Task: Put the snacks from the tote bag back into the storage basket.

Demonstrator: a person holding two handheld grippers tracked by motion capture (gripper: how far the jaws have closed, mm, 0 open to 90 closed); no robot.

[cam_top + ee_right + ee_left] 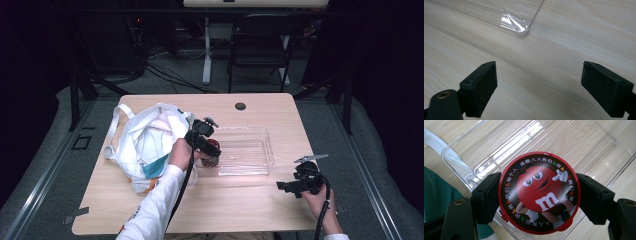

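We've got the round tin (pixel 539 192) pinched flat-side-up in the left gripper (pixel 202 140), right over the tray's (pixel 260 150) near-left corner, tray interior just beyond, while the right gripper (pixel 295 186) waits spread, well apart.

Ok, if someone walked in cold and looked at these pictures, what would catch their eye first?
Probably the round red candy tin with a cartoon character on its lid, clamped between the left gripper's jaws over the near left end of the clear plastic tray. Next, the white tote bag slumped on the table's left side, and the right gripper open above bare wood near the tray's corner.
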